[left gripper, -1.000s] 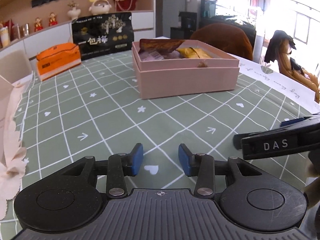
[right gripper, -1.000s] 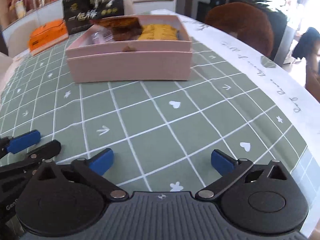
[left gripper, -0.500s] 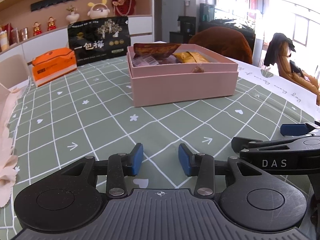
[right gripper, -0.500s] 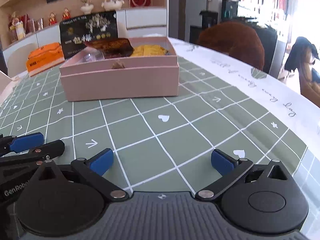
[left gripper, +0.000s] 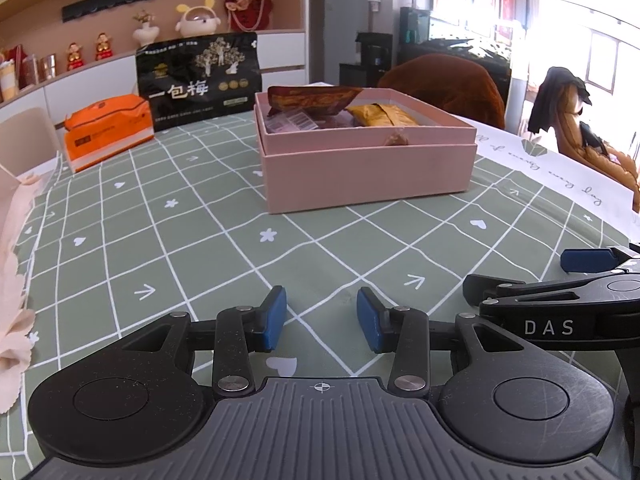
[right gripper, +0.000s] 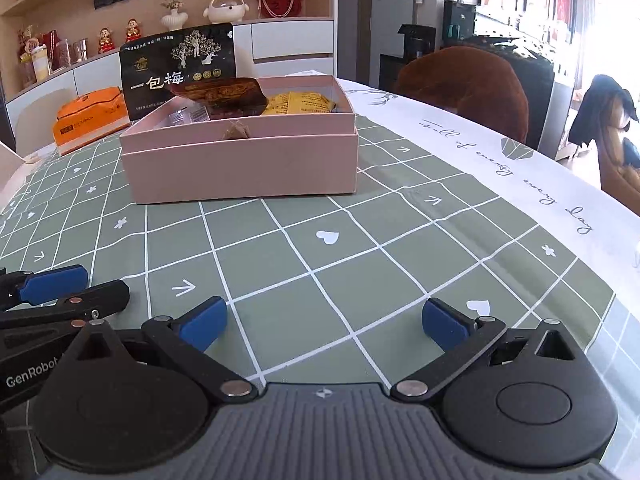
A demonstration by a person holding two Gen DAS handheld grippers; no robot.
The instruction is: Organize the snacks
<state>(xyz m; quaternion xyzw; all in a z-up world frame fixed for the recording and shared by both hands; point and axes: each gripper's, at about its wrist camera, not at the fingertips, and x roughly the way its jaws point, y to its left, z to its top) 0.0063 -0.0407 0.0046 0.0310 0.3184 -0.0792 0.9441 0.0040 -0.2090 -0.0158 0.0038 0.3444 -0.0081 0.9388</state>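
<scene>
Right wrist: right gripper point(right gripper: 324, 322) wide; empty

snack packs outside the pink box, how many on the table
2. The black bag stands behind the pink box; the orange pack lies to its left. The box could hide others behind it.

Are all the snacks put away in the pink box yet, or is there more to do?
Some are in: a brown packet and a yellow packet already lie in the pink box. Nothing is in hand: the left gripper and right gripper are both open and empty. The black bag and orange pack behind the box may be what's left.
</scene>
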